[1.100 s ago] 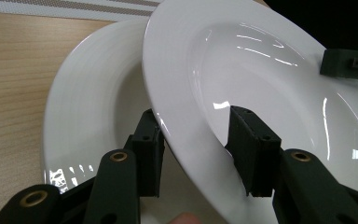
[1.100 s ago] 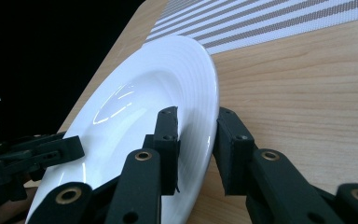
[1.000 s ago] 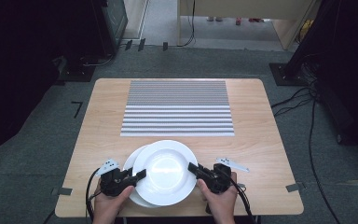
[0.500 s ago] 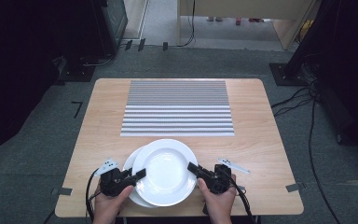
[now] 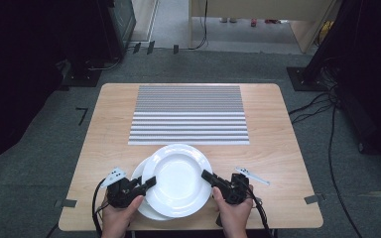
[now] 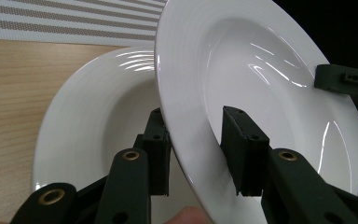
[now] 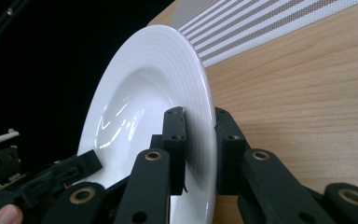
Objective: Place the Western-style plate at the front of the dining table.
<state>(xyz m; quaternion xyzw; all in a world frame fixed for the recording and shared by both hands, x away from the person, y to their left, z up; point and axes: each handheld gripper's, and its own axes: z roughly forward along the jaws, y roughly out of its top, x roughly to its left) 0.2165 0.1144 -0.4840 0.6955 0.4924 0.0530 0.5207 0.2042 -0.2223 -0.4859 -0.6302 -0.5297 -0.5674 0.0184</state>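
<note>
Since half a second ago the upper plate sits slightly farther toward 6 o'clock and a touch more to the right over the lower plate; both grippers keep their hold at its rim, and little else has shifted.

The left gripper reaches in from 8 o'clock, its jaws straddling the upper plate's rim, one jaw under and one inside the bowl; in the left gripper view the plate's edge passes between them with a gap showing beside the inner jaw, so a firm clamp cannot be confirmed. The right gripper comes in from 4 o'clock, and in the right gripper view its jaws press narrow on the rim from both sides.

Both hands enter from 6 o'clock, wrapped around the gripper bodies, forearms low.

The upper plate is tilted, lifted off the lower plate, which lies flat on the wooden table. A striped mat lies at 12 o'clock.
</note>
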